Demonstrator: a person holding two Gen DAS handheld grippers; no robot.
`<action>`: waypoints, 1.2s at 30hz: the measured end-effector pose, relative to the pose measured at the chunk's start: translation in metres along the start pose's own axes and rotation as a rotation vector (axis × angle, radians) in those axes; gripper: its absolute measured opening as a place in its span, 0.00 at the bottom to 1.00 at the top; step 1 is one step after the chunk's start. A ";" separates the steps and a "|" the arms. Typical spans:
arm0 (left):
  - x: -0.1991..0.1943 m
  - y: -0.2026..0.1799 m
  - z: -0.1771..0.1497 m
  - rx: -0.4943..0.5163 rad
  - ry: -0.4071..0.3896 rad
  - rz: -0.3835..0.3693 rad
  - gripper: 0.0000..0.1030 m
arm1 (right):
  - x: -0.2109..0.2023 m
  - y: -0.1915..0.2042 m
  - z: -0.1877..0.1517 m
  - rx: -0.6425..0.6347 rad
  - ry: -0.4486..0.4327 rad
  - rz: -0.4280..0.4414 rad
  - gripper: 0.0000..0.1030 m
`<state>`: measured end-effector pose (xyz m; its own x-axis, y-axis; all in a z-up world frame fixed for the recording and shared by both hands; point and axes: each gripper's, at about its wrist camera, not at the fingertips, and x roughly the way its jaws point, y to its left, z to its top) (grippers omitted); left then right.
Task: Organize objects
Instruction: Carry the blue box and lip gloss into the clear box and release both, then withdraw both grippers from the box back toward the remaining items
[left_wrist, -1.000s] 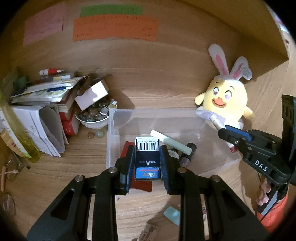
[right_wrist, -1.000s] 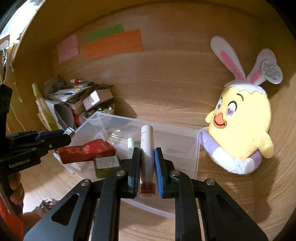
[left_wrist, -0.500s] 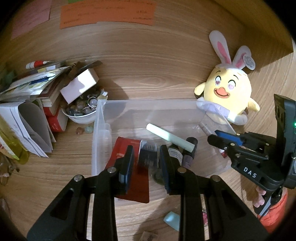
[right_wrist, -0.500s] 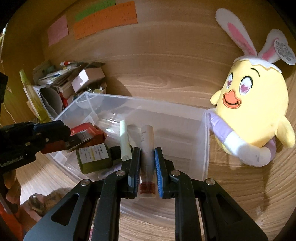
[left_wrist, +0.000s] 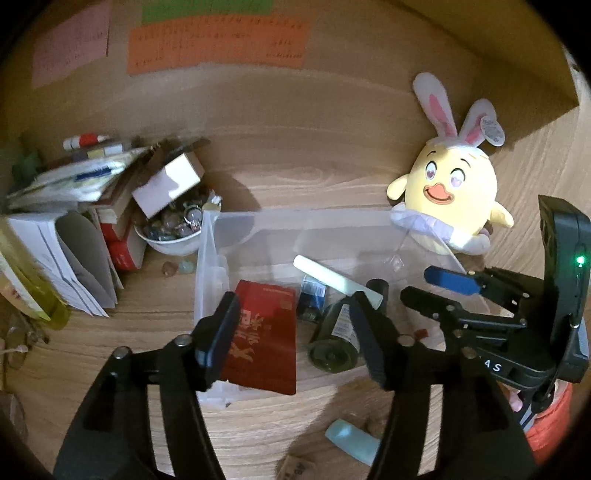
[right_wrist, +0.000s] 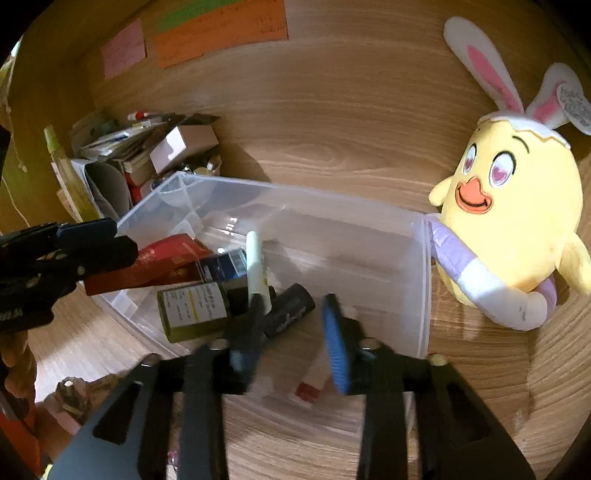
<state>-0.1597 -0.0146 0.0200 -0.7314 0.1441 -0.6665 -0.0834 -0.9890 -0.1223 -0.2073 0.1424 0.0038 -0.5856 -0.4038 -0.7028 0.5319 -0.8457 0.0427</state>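
Both grippers were poised over the bin (right_wrist: 421, 280), jaws opening so loads could be dropped inside: left gripper (left_wrist: 291, 328) empty above the box (left_wrist: 312, 295), right gripper (right_wrist: 295, 325) parted, tube (right_wrist: 314, 376) released (blurred, falling).

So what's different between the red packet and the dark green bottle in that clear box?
The red packet is flat, rectangular and bright red with printed characters; the dark green bottle is round, dark and carries a pale paper label. The red packet leans with one end over the rim of the clear box, while the dark green bottle lies on its side on the floor of the box. Both are inside the same box, side by side.
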 end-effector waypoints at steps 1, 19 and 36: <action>-0.003 -0.001 0.000 0.004 -0.007 0.002 0.65 | -0.003 0.001 0.001 -0.004 -0.011 -0.004 0.43; -0.060 -0.007 -0.022 0.031 -0.069 0.030 0.94 | -0.066 0.039 -0.010 -0.112 -0.145 -0.013 0.80; -0.087 0.021 -0.083 -0.009 0.006 0.115 0.94 | -0.082 0.057 -0.066 -0.062 -0.065 0.059 0.80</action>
<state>-0.0420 -0.0447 0.0147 -0.7317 0.0303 -0.6809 0.0068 -0.9986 -0.0518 -0.0883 0.1506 0.0172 -0.5897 -0.4755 -0.6528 0.6022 -0.7975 0.0370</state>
